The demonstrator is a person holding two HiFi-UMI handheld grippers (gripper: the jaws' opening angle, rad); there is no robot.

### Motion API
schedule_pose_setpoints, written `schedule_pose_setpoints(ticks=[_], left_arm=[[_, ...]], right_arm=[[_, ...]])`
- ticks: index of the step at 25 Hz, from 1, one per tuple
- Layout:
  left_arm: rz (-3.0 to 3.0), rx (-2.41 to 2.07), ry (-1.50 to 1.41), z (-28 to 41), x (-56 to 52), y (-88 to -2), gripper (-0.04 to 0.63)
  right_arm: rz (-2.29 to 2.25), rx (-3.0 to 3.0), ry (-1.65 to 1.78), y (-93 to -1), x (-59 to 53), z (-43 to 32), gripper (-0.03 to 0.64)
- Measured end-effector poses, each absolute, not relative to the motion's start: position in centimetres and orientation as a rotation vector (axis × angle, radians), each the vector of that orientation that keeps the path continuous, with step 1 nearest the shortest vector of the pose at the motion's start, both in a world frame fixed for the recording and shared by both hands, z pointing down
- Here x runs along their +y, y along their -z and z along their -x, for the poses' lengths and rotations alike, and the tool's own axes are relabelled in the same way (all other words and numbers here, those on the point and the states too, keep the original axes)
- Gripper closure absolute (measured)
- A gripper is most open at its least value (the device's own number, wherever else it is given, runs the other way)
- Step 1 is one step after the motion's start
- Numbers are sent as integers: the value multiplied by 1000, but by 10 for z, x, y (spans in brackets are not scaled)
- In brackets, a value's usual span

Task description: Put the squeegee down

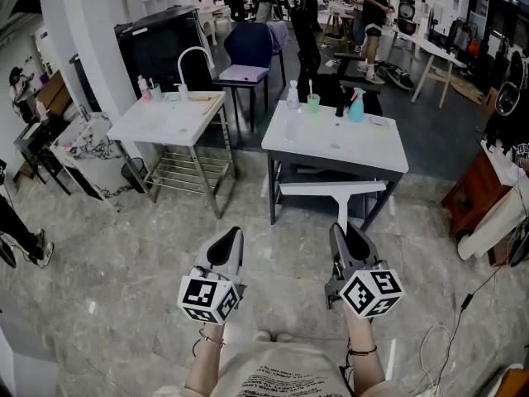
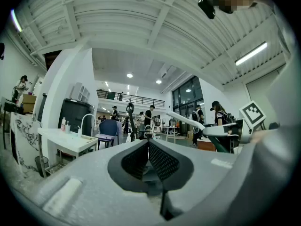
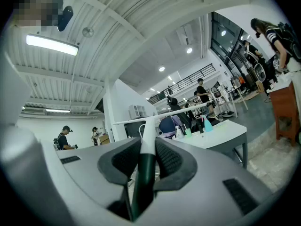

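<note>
Both arms stick out level, side by side. Right gripper (image 1: 345, 231) is clamped on the squeegee (image 1: 335, 190) handle, with the blade crosswise just before the white table (image 1: 331, 162). Left gripper (image 1: 227, 242) is pinched together, empty. Forearms are mostly cut off.

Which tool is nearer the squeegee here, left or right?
Right. The right tool holds the squeegee by its handle; the left tool is shut and empty, off to the squeegee's left, not touching it.
</note>
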State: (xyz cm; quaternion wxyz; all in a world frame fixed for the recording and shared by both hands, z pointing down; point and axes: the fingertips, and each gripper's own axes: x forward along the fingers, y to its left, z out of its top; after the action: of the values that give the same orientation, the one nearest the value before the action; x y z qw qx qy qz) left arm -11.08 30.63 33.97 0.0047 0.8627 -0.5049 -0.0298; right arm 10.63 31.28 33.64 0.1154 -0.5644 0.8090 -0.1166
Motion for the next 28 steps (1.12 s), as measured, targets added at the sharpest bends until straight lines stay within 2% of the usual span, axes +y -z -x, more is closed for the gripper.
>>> schedule_pose_setpoints(ticks=[28], left_arm=[[-2617,-1660,72,114,314,-359,572]], right_arm=[[1607,2370,431,-358,304,-121,522]])
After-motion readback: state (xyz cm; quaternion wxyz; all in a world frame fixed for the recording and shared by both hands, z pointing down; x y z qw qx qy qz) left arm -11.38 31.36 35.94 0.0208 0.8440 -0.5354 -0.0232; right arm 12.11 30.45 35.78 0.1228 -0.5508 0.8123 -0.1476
